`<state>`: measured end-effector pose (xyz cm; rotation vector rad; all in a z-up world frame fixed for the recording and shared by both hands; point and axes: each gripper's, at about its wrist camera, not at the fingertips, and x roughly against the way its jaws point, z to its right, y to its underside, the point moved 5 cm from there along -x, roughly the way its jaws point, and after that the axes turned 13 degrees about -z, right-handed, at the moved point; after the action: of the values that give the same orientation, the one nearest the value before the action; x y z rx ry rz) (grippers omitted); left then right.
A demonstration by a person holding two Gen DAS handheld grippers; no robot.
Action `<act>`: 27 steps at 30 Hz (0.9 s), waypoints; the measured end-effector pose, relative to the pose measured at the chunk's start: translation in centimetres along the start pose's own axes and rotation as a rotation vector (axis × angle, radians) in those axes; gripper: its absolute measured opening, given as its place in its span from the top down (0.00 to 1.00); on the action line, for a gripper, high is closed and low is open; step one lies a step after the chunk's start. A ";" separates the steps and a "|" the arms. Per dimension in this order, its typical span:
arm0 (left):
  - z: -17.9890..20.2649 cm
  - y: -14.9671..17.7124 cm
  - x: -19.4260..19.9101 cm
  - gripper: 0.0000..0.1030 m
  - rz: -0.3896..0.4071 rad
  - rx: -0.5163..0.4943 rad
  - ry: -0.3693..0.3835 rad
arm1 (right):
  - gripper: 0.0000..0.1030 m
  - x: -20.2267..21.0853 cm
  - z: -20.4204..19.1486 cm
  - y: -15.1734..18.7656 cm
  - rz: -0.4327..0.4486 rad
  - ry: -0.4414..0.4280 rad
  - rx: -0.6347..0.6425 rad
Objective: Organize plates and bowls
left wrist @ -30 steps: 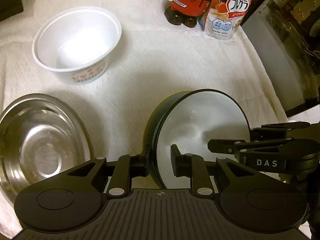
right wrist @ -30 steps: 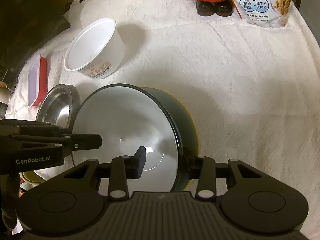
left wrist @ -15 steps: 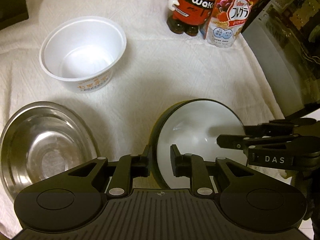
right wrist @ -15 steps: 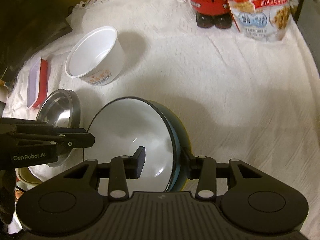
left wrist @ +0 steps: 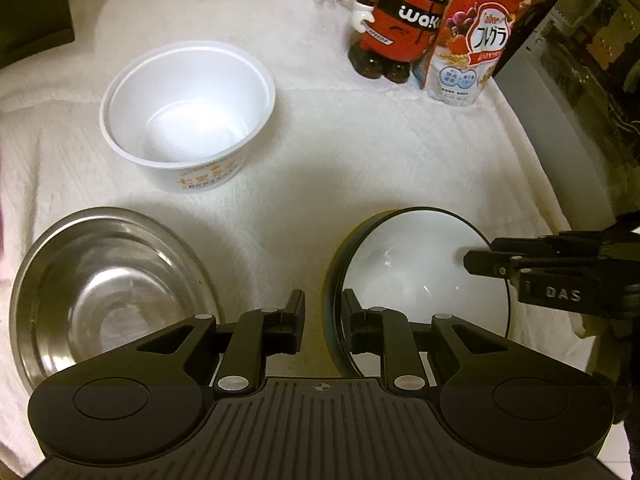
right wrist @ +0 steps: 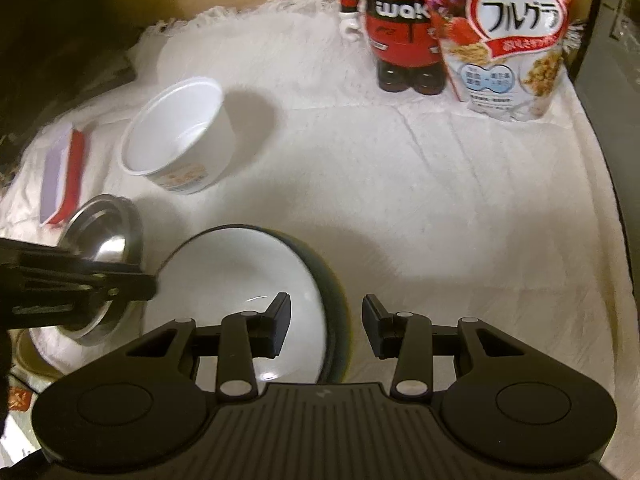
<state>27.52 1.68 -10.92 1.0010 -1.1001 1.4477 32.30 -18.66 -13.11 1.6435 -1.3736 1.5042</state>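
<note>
A dark green bowl [left wrist: 420, 280] with a white inside sits low on the white cloth [left wrist: 360, 152]. My left gripper [left wrist: 322, 316] straddles its left rim, with cloth showing between the outer finger and the wall, so it is open. My right gripper [right wrist: 326, 324] straddles the right rim of the same bowl [right wrist: 240, 280], also open, with a strip of cloth between its outer finger and the wall. Left of the green bowl lies a steel bowl [left wrist: 108, 288]. Beyond that stands a white disposable bowl [left wrist: 188, 120].
A red figurine bottle [left wrist: 396, 20] and a cereal bag [left wrist: 472, 52] stand at the back right. A flat red and white box [right wrist: 64, 176] lies at the far left. A dark appliance [left wrist: 560, 120] borders the cloth on the right.
Both views now take in more of the far cloth, and the green bowl looks smaller. Each outer finger touched the bowl's wall earlier; now a gap shows there.
</note>
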 end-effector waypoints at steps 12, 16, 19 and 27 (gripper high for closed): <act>-0.1 -0.5 0.1 0.77 -0.005 -0.017 0.018 | 0.61 -2.2 1.7 1.1 -0.048 -0.025 -0.082; 0.5 -0.8 -1.1 0.77 -0.039 -0.031 0.022 | 0.61 -2.8 1.7 1.3 -0.067 -0.041 -0.093; 1.0 -0.9 -2.2 0.74 -0.060 -0.049 0.018 | 0.61 -3.7 1.6 1.5 -0.086 -0.072 -0.100; 1.1 -1.6 -4.8 0.74 -0.092 -0.052 0.013 | 0.59 -5.8 0.6 1.3 -0.109 -0.217 -0.123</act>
<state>29.77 -0.37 -15.10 0.9913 -1.0636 1.3436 32.10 -17.75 -19.03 1.8136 -1.4321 1.1836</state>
